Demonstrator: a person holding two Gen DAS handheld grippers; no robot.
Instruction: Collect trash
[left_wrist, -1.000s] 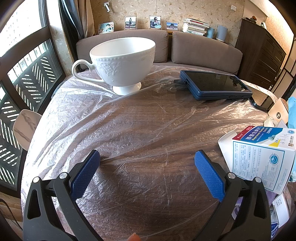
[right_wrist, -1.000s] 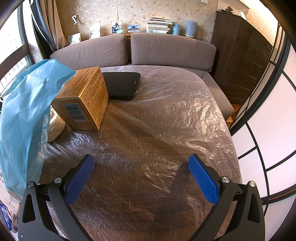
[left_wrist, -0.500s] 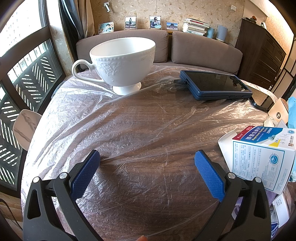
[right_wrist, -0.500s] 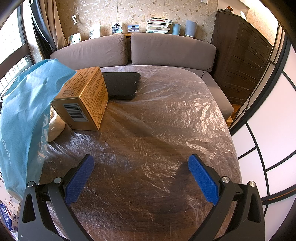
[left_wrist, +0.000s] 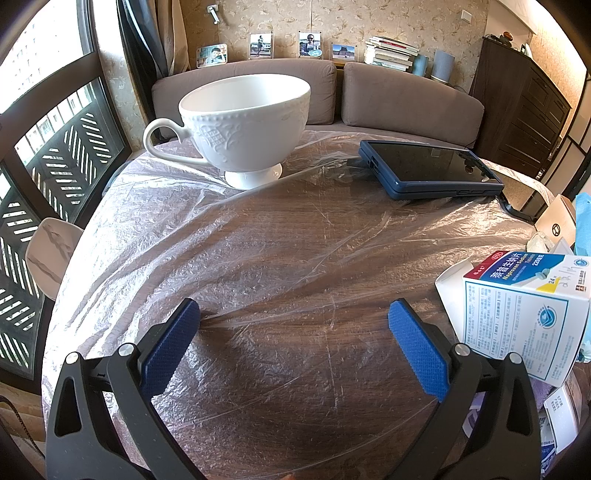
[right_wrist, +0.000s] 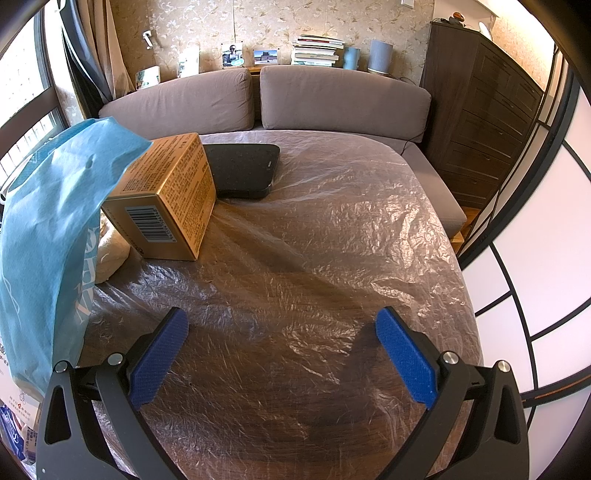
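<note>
Both claws, left gripper and right gripper, gape wide, empty. Left should straddle the white carton right of it squarely before closing.

Left gripper: blue-padded jaws spread wide, nothing between them, low over the dark wood surface under crinkled clear plastic film. White embossed footed porcelain cup upright at far left, handle pointing left. Dark tablet in a navy case flat at far right. White-and-blue printed cardboard medicine box just beside the right finger, tilted, on other packaging.
</note>
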